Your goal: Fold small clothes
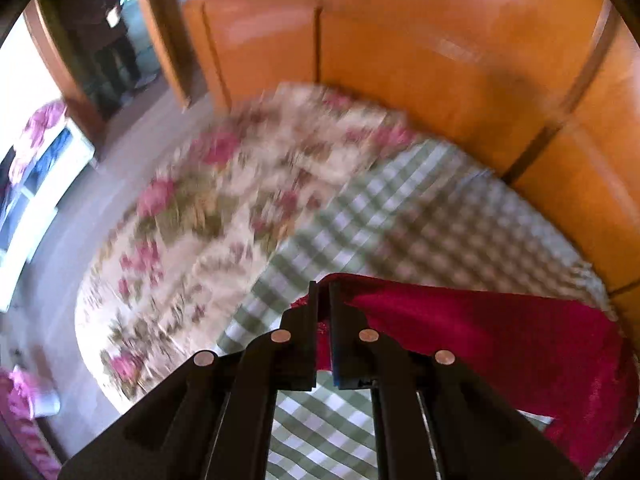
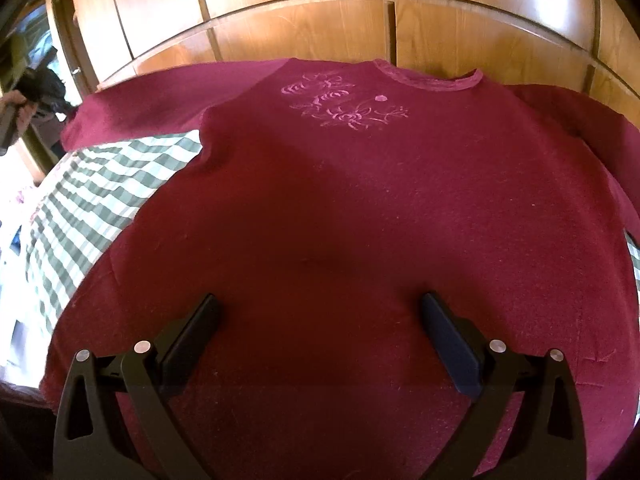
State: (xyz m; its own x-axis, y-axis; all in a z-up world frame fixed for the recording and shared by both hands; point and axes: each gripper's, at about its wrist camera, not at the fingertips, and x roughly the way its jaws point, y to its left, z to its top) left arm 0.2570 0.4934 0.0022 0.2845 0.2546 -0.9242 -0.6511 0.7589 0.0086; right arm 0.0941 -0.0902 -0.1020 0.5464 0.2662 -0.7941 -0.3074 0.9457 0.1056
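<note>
starting the first fold: left gripper (image 1: 323,300) pinched tight on the sweater (image 2: 340,220) edge, right gripper (image 2: 320,316) wide open, empty, over it on the bed (image 1: 360,216). next probably carry that edge across.

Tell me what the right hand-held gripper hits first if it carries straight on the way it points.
Most likely the dark red sweater lying flat under it. The right hand-held gripper is open and angled down at the lower body of the garment, nothing in between, though the gap to the cloth is hard to judge.
</note>
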